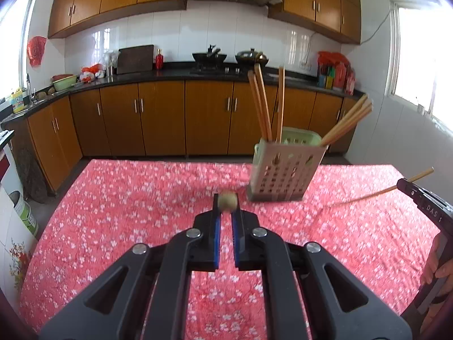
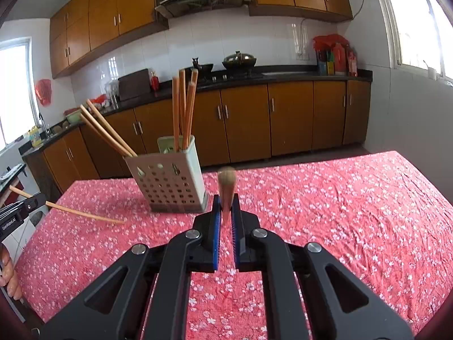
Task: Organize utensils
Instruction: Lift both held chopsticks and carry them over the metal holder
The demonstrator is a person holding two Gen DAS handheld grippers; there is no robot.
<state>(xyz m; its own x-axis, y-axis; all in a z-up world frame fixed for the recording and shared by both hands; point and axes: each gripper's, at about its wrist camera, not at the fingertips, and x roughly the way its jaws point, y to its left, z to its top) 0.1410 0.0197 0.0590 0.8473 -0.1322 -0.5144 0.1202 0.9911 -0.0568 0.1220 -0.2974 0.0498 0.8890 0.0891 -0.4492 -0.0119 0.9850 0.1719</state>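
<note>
Floral tablecloth point(image 1: 113, 198) bears a perforated holder point(image 1: 279, 170) of chopsticks point(image 1: 260, 104); both grippers' fingers pinch one chopstick each.

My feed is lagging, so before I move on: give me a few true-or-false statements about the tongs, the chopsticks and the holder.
1. Each of the tongs is clamped on a chopstick. True: the left tongs hold one chopstick, and the right tongs hold another.
2. The chopstick holder lies tipped over. False: it stands upright on the floral tablecloth.
3. The holder is empty. False: several chopsticks stand in it.
4. The holder's front wall is perforated. True.
5. Loose chopsticks lie scattered on the cloth. False: none shows lying there.
</note>
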